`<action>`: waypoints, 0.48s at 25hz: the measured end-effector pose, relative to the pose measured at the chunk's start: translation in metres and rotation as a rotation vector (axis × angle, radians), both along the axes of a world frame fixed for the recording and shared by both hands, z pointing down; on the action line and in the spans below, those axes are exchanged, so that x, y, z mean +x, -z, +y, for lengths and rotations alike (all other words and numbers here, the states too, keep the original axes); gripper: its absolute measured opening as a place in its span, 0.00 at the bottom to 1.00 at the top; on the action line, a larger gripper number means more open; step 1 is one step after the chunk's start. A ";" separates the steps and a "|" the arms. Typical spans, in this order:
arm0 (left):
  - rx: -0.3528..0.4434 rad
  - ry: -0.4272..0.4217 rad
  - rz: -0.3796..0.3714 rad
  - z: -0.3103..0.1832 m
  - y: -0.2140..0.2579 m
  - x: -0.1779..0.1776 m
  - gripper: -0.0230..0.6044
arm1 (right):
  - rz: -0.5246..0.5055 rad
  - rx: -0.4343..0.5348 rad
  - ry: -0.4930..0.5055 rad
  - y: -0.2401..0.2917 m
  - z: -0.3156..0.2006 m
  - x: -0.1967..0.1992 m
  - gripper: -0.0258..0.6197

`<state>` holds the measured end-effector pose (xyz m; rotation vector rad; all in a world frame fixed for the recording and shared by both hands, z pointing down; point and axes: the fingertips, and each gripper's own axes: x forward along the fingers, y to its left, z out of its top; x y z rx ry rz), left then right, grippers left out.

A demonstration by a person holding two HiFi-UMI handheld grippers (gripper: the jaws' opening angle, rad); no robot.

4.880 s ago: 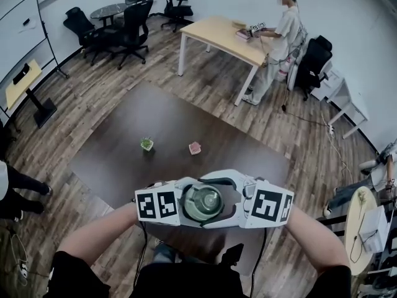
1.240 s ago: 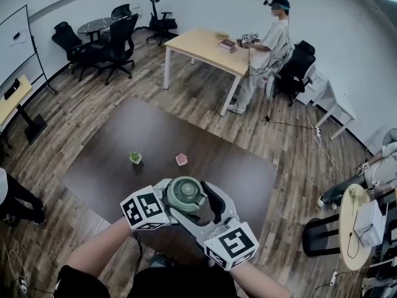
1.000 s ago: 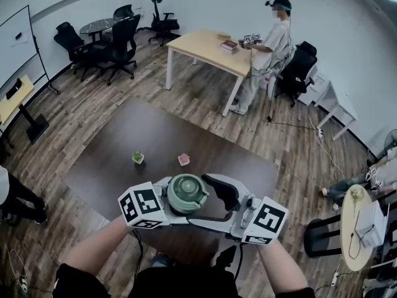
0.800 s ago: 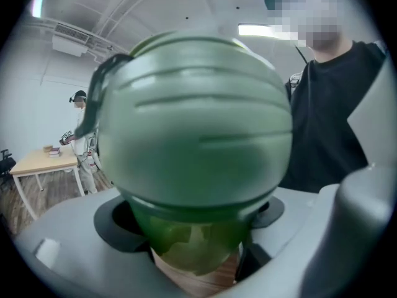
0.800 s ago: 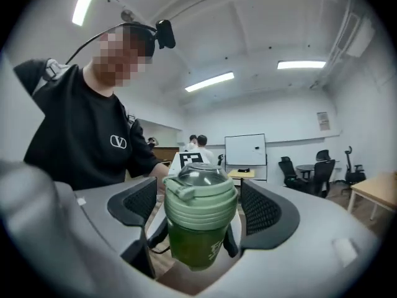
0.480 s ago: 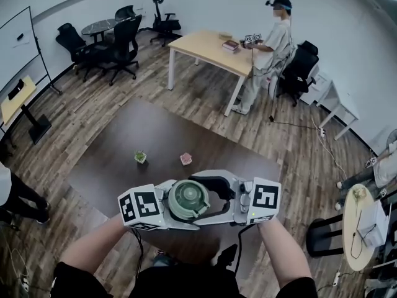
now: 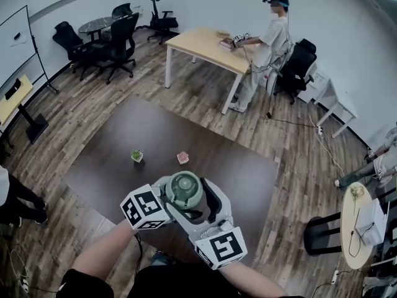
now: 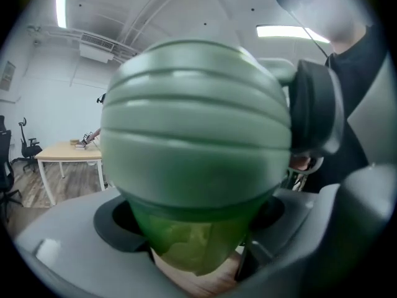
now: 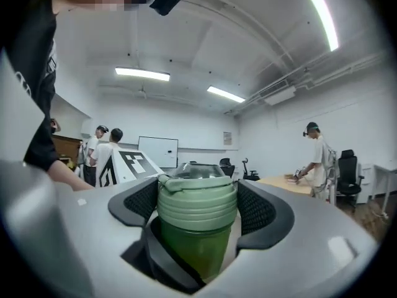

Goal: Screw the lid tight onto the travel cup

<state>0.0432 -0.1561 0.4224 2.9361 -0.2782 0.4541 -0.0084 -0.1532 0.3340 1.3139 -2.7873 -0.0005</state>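
The travel cup is held upright above the near edge of the dark table (image 7: 124, 141), its pale green ribbed lid (image 7: 184, 188) facing up at me. My left gripper (image 8: 192, 253) is shut on the translucent green cup body (image 8: 186, 241) just under the lid (image 8: 195, 135). My right gripper (image 9: 197, 207) is shut on the lid (image 9: 197, 197), one black pad (image 9: 257, 210) on each side of it. In the head view the right gripper's marker cube (image 7: 220, 248) lies near my body and the left one's (image 7: 146, 208) sits to the cup's left.
On the table beyond the cup stand a small potted plant (image 7: 136, 156) and a small pink object (image 7: 183, 158). A person (image 7: 267, 36) works at a wooden table (image 7: 208, 45) at the back. Office chairs (image 7: 118, 36) stand at the far left.
My right gripper has swung around the cup from its right side toward my body, still shut on the lid. The left gripper and the cup body have stayed nearly in place.
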 end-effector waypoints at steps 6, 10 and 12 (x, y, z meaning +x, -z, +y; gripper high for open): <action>-0.022 -0.017 0.008 0.000 -0.001 0.005 0.68 | -0.061 -0.017 0.150 0.004 0.009 0.008 0.68; 0.013 -0.083 -0.032 0.010 0.003 0.000 0.68 | -0.120 -0.033 0.470 0.014 0.020 0.027 0.69; 0.020 -0.138 -0.050 0.020 0.003 0.001 0.68 | -0.063 -0.025 0.635 0.012 0.027 0.028 0.69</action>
